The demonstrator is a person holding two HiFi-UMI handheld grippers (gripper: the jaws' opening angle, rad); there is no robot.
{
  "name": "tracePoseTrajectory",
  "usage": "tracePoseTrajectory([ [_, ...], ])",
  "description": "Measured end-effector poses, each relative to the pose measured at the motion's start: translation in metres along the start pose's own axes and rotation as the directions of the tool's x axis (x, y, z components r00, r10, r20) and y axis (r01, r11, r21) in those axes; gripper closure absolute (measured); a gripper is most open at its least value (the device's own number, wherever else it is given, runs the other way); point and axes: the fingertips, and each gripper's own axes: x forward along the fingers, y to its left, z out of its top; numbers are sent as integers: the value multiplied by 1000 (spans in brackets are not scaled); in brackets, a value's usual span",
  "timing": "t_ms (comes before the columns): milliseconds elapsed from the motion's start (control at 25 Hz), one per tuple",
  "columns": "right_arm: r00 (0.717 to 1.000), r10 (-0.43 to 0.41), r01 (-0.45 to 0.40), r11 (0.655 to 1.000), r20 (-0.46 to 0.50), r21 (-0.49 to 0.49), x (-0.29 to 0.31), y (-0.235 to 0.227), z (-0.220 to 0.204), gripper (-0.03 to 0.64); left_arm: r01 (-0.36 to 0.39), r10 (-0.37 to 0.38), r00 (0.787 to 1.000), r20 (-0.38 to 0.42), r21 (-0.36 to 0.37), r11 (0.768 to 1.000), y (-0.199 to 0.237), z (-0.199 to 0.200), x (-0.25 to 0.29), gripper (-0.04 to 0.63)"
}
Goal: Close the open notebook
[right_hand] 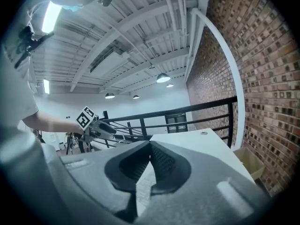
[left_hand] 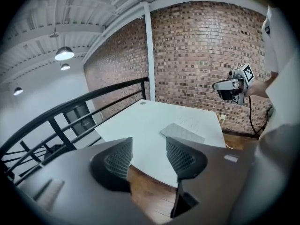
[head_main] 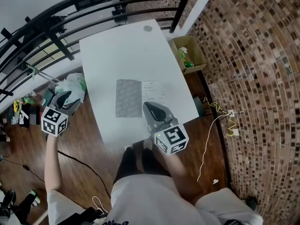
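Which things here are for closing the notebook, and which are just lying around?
For the job:
open notebook
white table it lies on
left gripper, jaws apart
right gripper, jaws together

Just lying about:
cardboard box
plastic bag
cables on the floor

From the head view there is one white table (head_main: 117,46) bearing one open notebook (head_main: 140,97). On the floor there are one cardboard box (head_main: 196,55) at the table's two o'clock, one plastic bag (head_main: 74,82) at its nine o'clock and one pale cable (head_main: 210,142) trailing at five o'clock. Two grippers show, the left gripper (head_main: 64,97) at eight o'clock and the right gripper (head_main: 147,106) at six, each carrying one marker cube. The left gripper view counts three hanging ceiling lamps (left_hand: 64,54) toward ten o'clock, above one black railing (left_hand: 70,106).
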Motion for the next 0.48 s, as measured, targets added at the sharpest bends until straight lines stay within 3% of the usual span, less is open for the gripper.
tracePoseTrajectory([
  [160, 999, -19, 20, 1000, -30, 14, 8, -5, -14, 624, 101, -105, 993, -47, -80, 992, -4, -22, 43, 248],
  [280, 998, -37, 38, 999, -46, 25, 14, -9, -23, 625, 186, -201, 978, -59, -190, 964, -18, -38, 76, 165],
  [360, 997, -47, 48, 998, -54, 31, 18, -12, -28, 624, 232, -256, 965, -61, -261, 937, -29, -48, 97, 160],
  [480, 996, -60, 63, 997, -68, 42, 22, -18, -36, 625, 285, -325, 944, -55, -358, 889, -49, -58, 123, 203],
])
